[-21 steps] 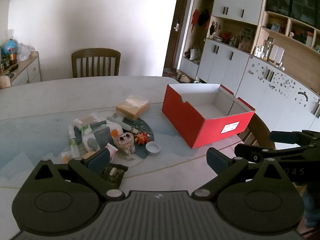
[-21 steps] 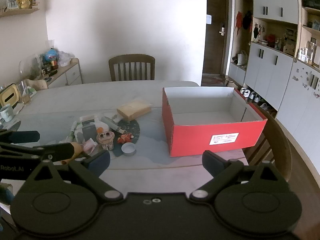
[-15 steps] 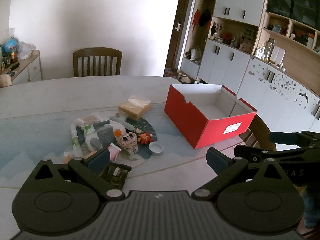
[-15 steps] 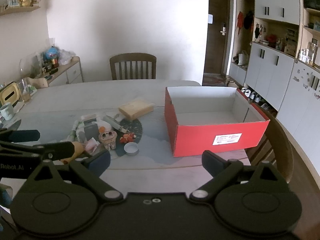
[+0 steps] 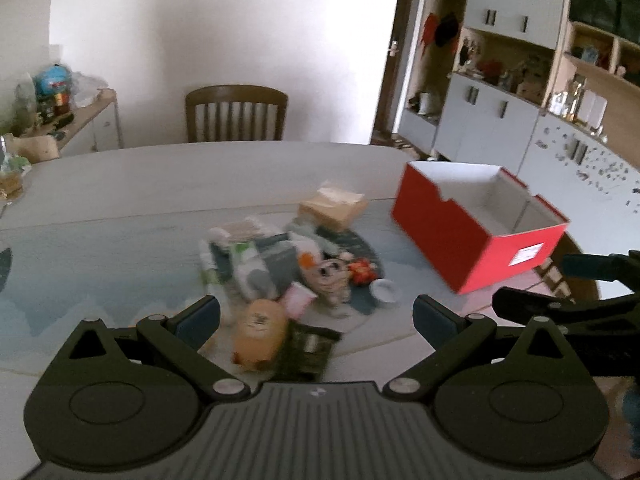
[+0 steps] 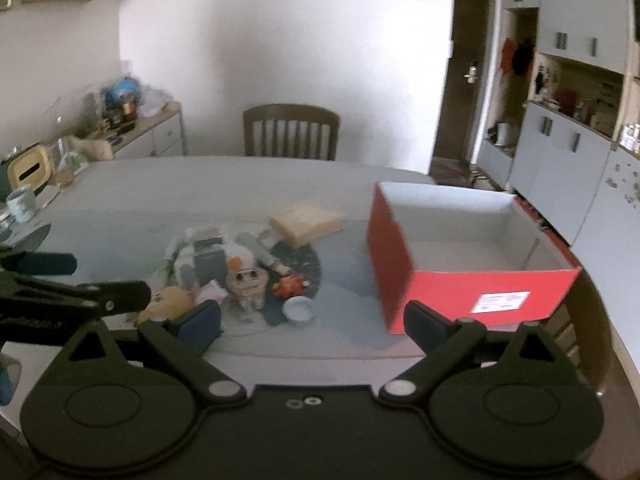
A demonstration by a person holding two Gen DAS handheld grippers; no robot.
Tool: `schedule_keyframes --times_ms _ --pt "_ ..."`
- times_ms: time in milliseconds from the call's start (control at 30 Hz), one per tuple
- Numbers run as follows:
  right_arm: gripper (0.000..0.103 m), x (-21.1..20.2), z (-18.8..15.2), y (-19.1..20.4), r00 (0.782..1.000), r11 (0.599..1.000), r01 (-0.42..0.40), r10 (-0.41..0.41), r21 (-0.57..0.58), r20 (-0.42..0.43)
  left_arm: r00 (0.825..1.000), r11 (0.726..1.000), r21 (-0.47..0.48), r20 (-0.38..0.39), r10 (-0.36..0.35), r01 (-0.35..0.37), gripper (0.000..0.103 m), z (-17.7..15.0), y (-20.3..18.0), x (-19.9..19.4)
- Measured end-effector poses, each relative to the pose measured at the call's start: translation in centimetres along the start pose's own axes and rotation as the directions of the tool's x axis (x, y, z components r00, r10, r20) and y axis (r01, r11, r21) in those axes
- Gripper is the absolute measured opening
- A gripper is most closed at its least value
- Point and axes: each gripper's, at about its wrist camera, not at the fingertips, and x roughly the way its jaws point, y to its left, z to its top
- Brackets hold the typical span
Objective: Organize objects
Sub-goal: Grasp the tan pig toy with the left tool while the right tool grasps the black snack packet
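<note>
The objects [image 5: 288, 276] to be organized lie in one loose pile near the middle of the table [image 5: 160, 184], left of one open red box [image 5: 476, 232] that stands on the same surface with its white inside bare. In the pile, blurred by motion, a tan packet [image 5: 332, 206] sits at the far edge, a small spotted figurine [image 5: 330, 276] and a red toy [image 5: 362, 272] sit toward the box, one white cap [image 5: 386, 292] lies just in front of them, and an orange rounded item [image 5: 260, 334] and a dark green packet [image 5: 308, 350] lie nearest the camera; the rest cannot be told apart.

The left gripper [image 5: 316, 316] hovers short of the pile with its fingers spread wide and nothing between them. The right gripper [image 6: 312, 320] hovers beside it, fingers likewise wide apart and empty.

The table is pale with a blue-grey patterned cover. One wooden chair [image 5: 236, 118] stands at its far side, a low sideboard [image 5: 80, 128] with clutter to the left, white cabinets [image 5: 488, 128] along the right wall, and a dark door [image 6: 460, 76] behind.

Compared with half a second ago, the left view has swung so the pile sits more central and nearer, with the orange item now between the fingers' line of sight; the box appears further right.
</note>
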Motion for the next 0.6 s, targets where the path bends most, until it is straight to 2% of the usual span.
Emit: schedule_keyframes --times_ms 233,467,600 --pt "0.098 3.1 -0.2 2.8 0.996 0.999 -0.033 0.033 -0.008 -0.078 0.999 0.997 0.065 -0.012 0.035 -0.034 0.103 -0.2 2.9 2.8" --pt "0.096 6.3 -1.1 5.4 0.987 0.999 -0.043 0.04 -0.016 -0.155 0.997 0.994 0.103 -0.079 -0.019 0.027 0.103 -0.4 4.5 6.4" --pt "0.086 8.0 -1.5 6.6 0.981 0.999 -0.036 0.035 -0.005 -0.191 0.991 0.991 0.113 -0.12 -0.052 0.065 0.102 -0.8 4.9 8.4"
